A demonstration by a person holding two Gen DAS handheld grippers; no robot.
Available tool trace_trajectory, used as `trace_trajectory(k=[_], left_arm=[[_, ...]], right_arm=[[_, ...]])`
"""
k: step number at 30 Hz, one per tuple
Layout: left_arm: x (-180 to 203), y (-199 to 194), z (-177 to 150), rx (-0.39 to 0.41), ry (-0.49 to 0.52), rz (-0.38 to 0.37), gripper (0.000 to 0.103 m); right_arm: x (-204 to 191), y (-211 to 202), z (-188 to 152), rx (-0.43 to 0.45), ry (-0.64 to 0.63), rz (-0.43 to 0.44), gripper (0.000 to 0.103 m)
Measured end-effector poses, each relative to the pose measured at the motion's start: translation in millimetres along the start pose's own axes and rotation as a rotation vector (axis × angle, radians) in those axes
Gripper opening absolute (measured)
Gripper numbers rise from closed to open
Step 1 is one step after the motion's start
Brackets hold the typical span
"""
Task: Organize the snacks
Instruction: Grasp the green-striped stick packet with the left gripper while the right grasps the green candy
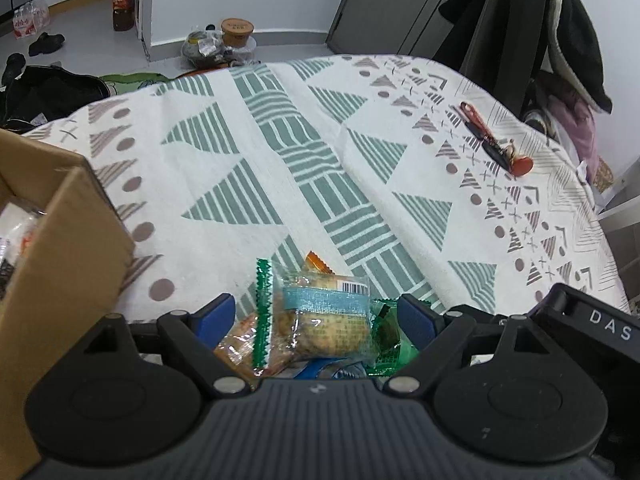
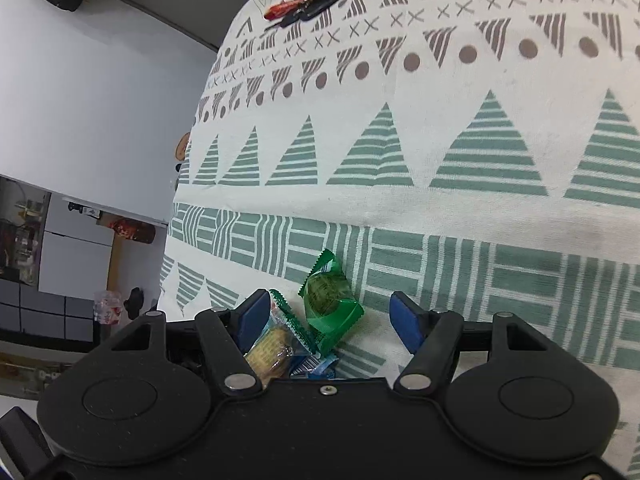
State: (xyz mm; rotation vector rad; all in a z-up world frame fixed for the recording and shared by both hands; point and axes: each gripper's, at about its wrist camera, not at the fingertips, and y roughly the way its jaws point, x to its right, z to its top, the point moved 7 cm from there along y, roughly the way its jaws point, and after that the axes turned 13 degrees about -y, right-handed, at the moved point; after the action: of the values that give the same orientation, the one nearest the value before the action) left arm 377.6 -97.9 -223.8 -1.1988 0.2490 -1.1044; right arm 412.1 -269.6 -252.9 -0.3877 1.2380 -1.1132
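Both grippers are spread wide over the little snack pile on the patterned tablecloth (image 1: 224,168); the left gripper (image 1: 316,318) has its blue pads on either side of the clear cracker packet (image 1: 324,320), not gripping it, and the cardboard box (image 1: 60,248) sits just off to its left with some wrappers inside. The right gripper (image 2: 330,320) hangs open over the green wrapper (image 2: 330,300) — nothing held — and a bunch of keys (image 2: 308,0) lies well away near the far edge.

Right hand-held gripper (image 2: 330,318) open over green snack pkt (image 2: 328,300) on patterned cloth (image 2: 440,152).
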Motion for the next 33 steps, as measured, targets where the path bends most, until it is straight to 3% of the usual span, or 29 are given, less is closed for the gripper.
trace_trajectory(k=[7,11,14,17,19,21,26,33], left_arm=[[-2,23,-4,-0.030,0.001,0.030,0.084],[-4,28,-5,-0.053,-0.014,0.000,0.060],[-4,21,-2,-0.016,-0.003,0.001,0.047],[-6,15,3,-0.009,-0.011,-0.018,0.041],[-8,10,8,-0.003,-0.018,-0.030,0.037],[-10,5,12,0.006,-0.026,-0.041,0.027],[-19,-6,17,0.009,-0.049,-0.059,0.019],[-37,-29,18,0.020,-0.084,-0.081,0.018]], right_arm=[[10,16,0,-0.027,0.046,0.012,0.064],[7,24,-2,-0.051,0.047,0.029,0.064],[1,30,-4,-0.061,0.031,0.035,0.063],[0,33,-4,-0.061,0.019,0.030,0.057],[0,34,-4,-0.061,0.016,0.027,0.049],[2,36,-6,-0.068,0.019,0.021,0.034],[1,29,-7,-0.043,0.007,0.024,0.021],[-15,15,-8,-0.016,-0.056,0.034,0.016]])
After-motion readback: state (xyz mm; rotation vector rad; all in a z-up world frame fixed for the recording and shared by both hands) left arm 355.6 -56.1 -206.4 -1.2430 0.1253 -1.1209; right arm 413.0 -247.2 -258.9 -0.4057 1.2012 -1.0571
